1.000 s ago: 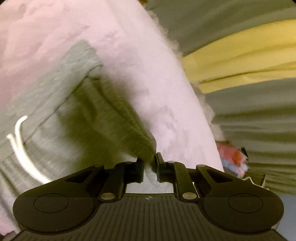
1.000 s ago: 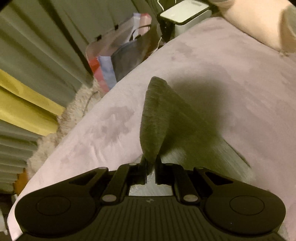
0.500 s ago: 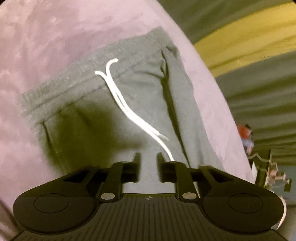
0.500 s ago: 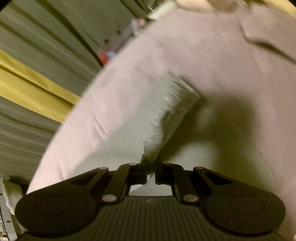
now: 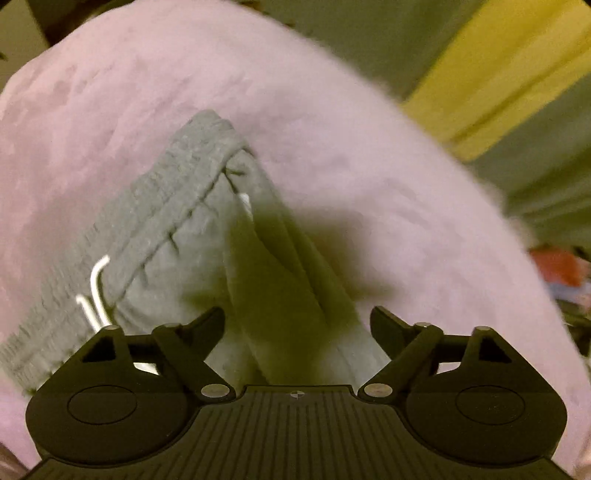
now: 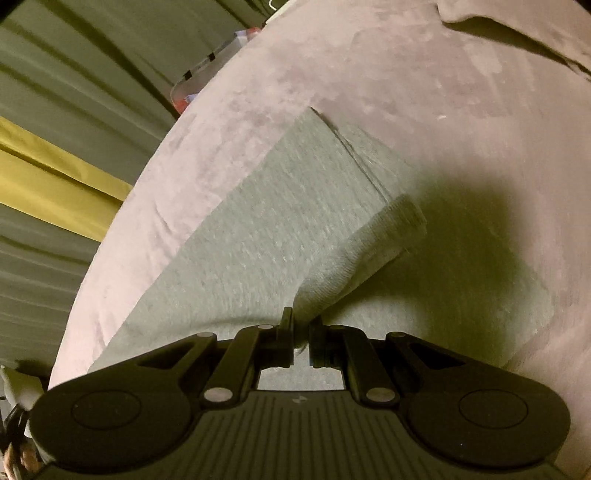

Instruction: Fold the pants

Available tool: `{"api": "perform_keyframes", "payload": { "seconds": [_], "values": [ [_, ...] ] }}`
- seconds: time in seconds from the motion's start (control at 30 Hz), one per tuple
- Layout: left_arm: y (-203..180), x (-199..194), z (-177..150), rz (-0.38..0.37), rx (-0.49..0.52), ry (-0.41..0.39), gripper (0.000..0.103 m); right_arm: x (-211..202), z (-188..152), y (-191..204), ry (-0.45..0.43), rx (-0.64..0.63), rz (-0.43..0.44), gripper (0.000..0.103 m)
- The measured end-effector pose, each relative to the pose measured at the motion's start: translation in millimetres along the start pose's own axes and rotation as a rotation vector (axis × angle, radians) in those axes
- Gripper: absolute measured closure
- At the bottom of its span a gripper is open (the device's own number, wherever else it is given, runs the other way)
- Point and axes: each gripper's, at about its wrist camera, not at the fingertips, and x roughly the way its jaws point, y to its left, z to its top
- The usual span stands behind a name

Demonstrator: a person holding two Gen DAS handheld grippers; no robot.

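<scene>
Grey sweatpants (image 5: 184,206) lie on a pink blanket (image 5: 369,177), the ribbed waistband at the left with a white drawstring (image 5: 96,291) showing. My left gripper (image 5: 297,325) hovers above the folded waist, its jaws opening wide, and no cloth is pressed between the fingers. In the right wrist view a grey pant leg (image 6: 258,236) lies flat, with the second leg's ribbed cuff (image 6: 369,254) lifted over it. My right gripper (image 6: 301,332) is shut on that cuff's corner.
The blanket's edge (image 5: 480,192) curves past on the right of the left wrist view, with green and yellow striped fabric (image 5: 498,85) beyond. A clear bag with red and blue (image 6: 207,85) stands past the blanket's far edge. A folded blanket flap (image 6: 517,33) lies at the upper right.
My left gripper let go of the grey cloth and its jaws spread wide; the waist now lies folded over. My right gripper carried the cuff across, and the legs now lie overlapped.
</scene>
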Motion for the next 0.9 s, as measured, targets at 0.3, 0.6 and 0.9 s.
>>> {"api": "perform_keyframes", "payload": {
  "seconds": [0.3,0.6,0.9],
  "values": [
    [-17,39,27,0.128,-0.032,0.082,0.051,19,5,5,0.045,-0.033,-0.061,0.097],
    [58,-20,11,-0.151,-0.139,0.009,0.091,25,13,10,0.037,-0.057,-0.072,0.097],
    [149,-101,-89,-0.358,-0.106,-0.068,0.091,-8,-1,-3,0.005,-0.024,-0.003,0.097]
  ]
}}
